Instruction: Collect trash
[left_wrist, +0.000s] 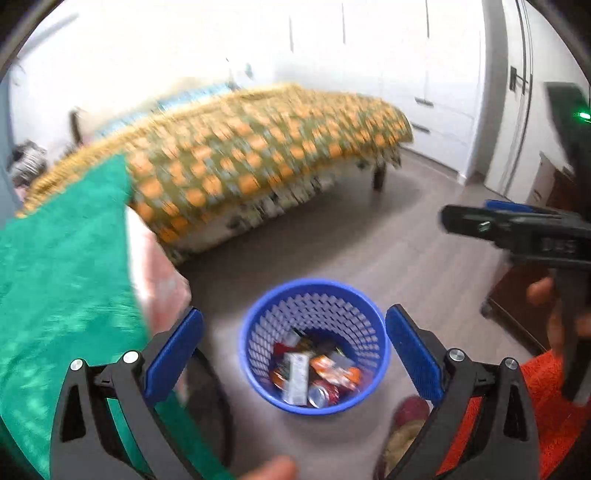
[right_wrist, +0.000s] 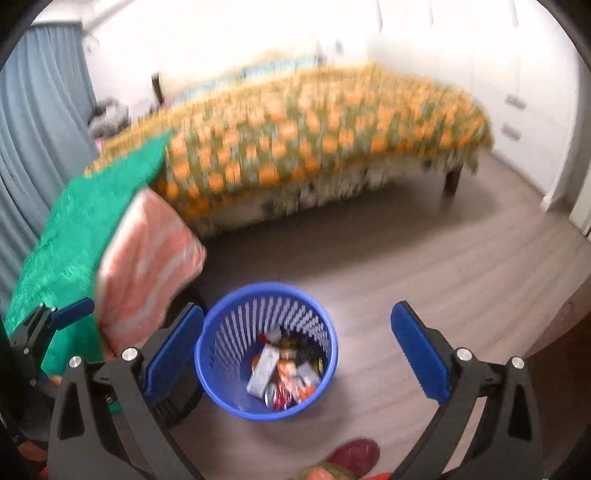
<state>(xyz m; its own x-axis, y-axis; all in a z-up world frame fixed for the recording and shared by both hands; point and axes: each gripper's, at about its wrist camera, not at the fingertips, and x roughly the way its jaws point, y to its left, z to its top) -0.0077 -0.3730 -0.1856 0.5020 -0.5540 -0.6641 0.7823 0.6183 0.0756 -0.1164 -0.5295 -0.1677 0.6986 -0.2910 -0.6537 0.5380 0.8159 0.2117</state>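
Observation:
A blue mesh waste basket (left_wrist: 258, 354) stands on the wood floor and holds several pieces of trash (left_wrist: 314, 373): a white carton, a red can, orange wrappers. It also shows in the right wrist view (right_wrist: 218, 354) with the trash (right_wrist: 284, 376) inside. My left gripper (left_wrist: 293, 354) is open and empty above the basket. My right gripper (right_wrist: 297, 350) is open and empty, above and a little right of the basket. The right gripper also shows in the left wrist view (left_wrist: 472, 225) at the right edge.
A bed with an orange-green checked cover (left_wrist: 258, 147) fills the back. A green cloth (left_wrist: 55, 277) over a pink cushion (right_wrist: 147, 266) stands left of the basket. A dark wooden cabinet (left_wrist: 517, 288) is at the right, an orange rug (left_wrist: 554, 398) below it. White wardrobes (right_wrist: 517, 92) line the far wall.

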